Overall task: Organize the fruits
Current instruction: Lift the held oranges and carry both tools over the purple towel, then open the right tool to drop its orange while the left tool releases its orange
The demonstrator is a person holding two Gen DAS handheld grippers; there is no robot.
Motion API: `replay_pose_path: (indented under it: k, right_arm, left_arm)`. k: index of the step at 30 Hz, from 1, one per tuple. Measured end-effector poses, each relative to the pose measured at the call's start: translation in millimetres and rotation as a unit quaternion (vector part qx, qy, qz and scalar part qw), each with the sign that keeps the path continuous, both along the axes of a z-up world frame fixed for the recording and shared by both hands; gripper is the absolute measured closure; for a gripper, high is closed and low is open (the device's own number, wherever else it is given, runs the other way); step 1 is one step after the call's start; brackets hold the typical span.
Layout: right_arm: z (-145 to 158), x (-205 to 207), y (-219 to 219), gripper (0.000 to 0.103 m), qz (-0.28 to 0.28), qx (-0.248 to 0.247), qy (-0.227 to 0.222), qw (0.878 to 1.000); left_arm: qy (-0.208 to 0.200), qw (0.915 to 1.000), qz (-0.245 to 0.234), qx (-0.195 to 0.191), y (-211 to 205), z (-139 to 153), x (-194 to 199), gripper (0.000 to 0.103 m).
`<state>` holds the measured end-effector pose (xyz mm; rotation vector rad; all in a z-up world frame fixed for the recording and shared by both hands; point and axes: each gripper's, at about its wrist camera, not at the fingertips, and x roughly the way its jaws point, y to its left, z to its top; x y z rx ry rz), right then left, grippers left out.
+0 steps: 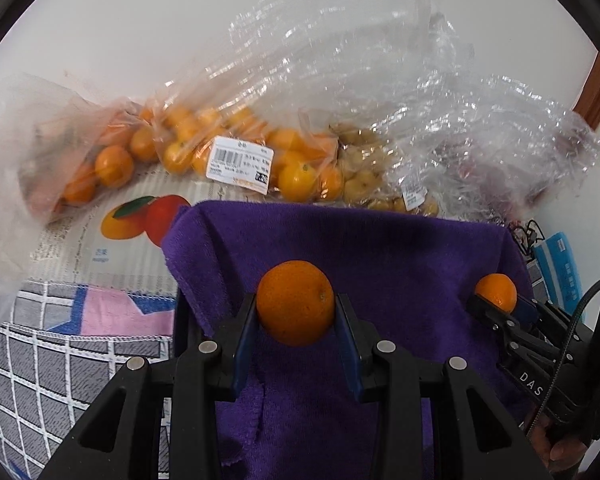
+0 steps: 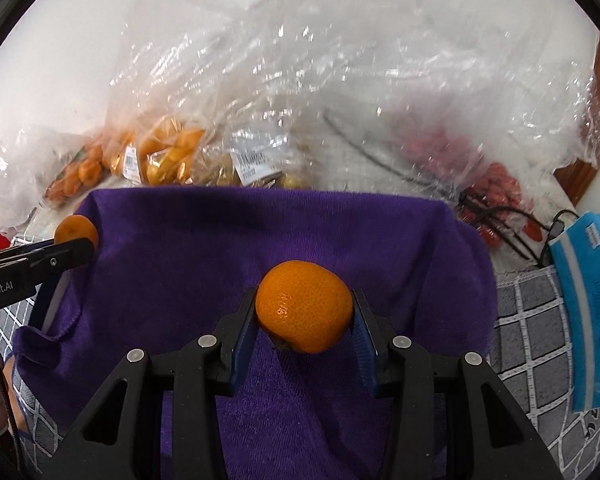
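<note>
oranges in both hands: our left gripper (image 1: 296, 312) clamps one orange (image 1: 295, 302), right gripper (image 2: 305, 316) another orange (image 2: 304, 306), over the purple towel (image 2: 260, 232) (bags (image 1: 236, 152) behind). next, we'd guess, lower and release gently.

White wall (image 1: 120, 40), brown wooden trim (image 1: 598, 92)

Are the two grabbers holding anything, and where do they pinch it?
Yes. Left gripper pinches a round orange mandarin by its sides; right gripper pinches another mandarin likewise.
</note>
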<state>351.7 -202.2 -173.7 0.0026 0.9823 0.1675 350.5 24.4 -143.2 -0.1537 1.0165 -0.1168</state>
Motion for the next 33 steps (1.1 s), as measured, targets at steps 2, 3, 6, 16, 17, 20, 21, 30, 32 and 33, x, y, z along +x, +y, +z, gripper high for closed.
replay_pose_path:
  k: [2,3,6,16,17,20,21,30,32,33]
  right_arm:
    - [-5,1,0,0.059,0.001,0.0,0.007,1.0]
    - [-7,2,0,0.059,0.001,0.0,0.01,1.0]
    - [-10,4,-2,0.059,0.001,0.004,0.018,1.0]
    - [-12,5,1,0.058,-0.002,-0.003,0.025,1.0]
    - [-12,6,1,0.058,-0.002,-0.003,0.027,1.0]
    - [-11,7,2,0.054,-0.002,-0.005,0.027,1.0]
    - [-10,7,3,0.051,-0.001,-0.005,0.024,1.0]
    - [18,-1,8,0.025,-0.007,-0.012,-0.001,1.0]
    - [25,-6,8,0.025,-0.01,-0.013,-0.007,1.0]
    - [30,-10,8,0.025,-0.014,-0.018,-0.012,1.0]
  left_arm:
    - [0.005,1.0,-0.002,0.001,-1,-4,2,0.067]
    - [0.007,1.0,-0.003,0.001,-2,-7,2,0.067]
    - [0.013,0.9999,-0.006,0.003,-3,-13,4,0.067]
    - [0.024,0.9997,-0.011,0.002,-4,-23,7,0.067]
    - [0.025,0.9996,-0.011,0.002,-4,-23,7,0.067]
    - [0.025,0.9996,-0.011,0.003,-6,-24,9,0.067]
    - [0.026,0.9996,-0.012,0.003,-6,-24,9,0.067]
    - [0.019,0.9994,-0.025,0.016,-18,-5,3,0.061]
    - [0.004,0.9994,-0.027,0.02,-19,6,-4,0.053]
    - [-0.002,0.9994,-0.027,0.022,-20,11,-6,0.053]
